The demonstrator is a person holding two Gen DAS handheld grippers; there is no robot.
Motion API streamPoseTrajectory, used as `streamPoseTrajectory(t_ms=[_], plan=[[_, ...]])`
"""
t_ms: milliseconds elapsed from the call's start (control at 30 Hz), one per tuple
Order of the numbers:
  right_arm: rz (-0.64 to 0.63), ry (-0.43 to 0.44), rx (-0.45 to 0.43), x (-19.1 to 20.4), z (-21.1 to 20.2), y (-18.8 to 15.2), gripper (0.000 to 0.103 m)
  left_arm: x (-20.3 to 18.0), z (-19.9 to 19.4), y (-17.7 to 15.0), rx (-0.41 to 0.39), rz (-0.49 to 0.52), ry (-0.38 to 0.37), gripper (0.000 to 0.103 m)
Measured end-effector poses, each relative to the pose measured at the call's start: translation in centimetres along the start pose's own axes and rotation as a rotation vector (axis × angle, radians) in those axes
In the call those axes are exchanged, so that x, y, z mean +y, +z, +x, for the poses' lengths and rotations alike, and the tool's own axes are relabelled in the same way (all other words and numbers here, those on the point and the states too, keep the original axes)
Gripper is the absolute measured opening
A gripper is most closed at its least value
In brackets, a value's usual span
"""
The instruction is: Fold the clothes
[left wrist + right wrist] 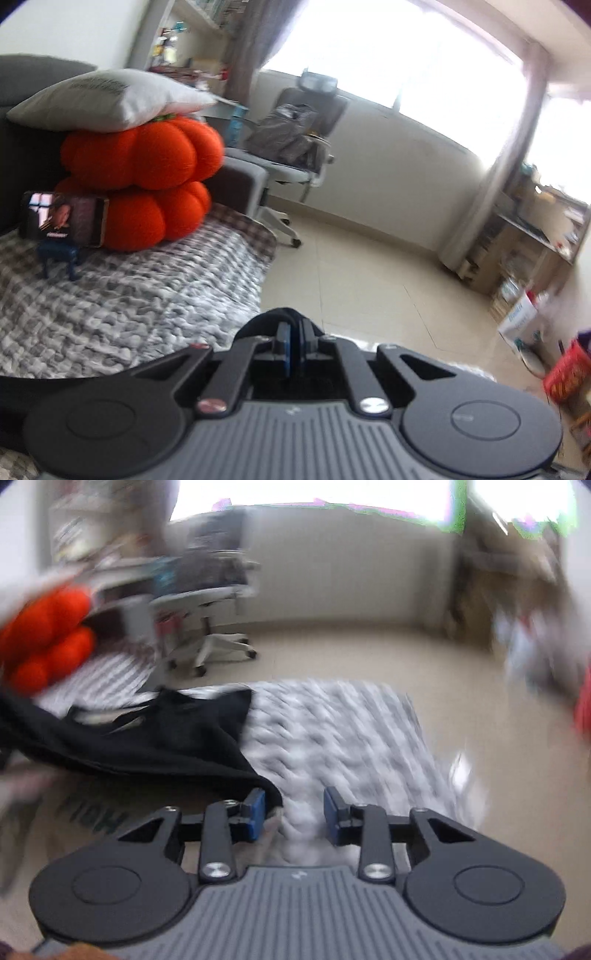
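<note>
Nearest the left wrist camera, the left gripper [294, 341] has its jaws pressed together on a fold of black garment [275, 318], which bulges up just beyond the blue pads. Past it a bed with a grey and white checked blanket [140, 295] fills the lower left. At the far end of the bed two orange pumpkin-shaped cushions [147, 184] sit stacked, with a white pillow [107, 98] resting on top. A phone [62, 221] with a lit screen stands on a small blue stand just beside the lower cushion. Beyond the bed, a grey office chair [299, 147] stands on a pale tiled floor [369, 266] under bright windows.

The right wrist view is heavily blurred. The right gripper [293, 818] has its jaws apart over the blanket, holding nothing. The black garment lies draped across the bed to the gripper's left, one edge touching the left pad [255, 812].
</note>
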State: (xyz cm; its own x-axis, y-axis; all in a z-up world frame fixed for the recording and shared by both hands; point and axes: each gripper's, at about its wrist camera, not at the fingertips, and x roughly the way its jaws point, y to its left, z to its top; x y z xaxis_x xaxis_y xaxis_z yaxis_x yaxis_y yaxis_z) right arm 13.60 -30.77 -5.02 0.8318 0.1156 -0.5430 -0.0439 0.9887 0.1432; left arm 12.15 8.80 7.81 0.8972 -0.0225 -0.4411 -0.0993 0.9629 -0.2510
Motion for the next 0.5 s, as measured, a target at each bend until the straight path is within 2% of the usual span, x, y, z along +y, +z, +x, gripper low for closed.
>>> streamPoseTrajectory(t_ms=[267, 333, 500], plan=[[-0.037, 0.110, 0.066, -1.8, -1.5, 0.4, 0.054, 3.5, 2.2, -3.2, 0.113, -0.017, 0.065, 0.004], [-0.046, 0.171, 0.092, -2.6, -1.8, 0.9, 0.055, 3.9, 1.5, -3.3, 0.102, -0.001, 0.054, 0.004], [-0.030, 0.275, 0.055, -3.1, -1.8, 4.5, 0.055, 3.6, 1.2, -3.2, 0.093, 0.033, 0.039, 0.004]])
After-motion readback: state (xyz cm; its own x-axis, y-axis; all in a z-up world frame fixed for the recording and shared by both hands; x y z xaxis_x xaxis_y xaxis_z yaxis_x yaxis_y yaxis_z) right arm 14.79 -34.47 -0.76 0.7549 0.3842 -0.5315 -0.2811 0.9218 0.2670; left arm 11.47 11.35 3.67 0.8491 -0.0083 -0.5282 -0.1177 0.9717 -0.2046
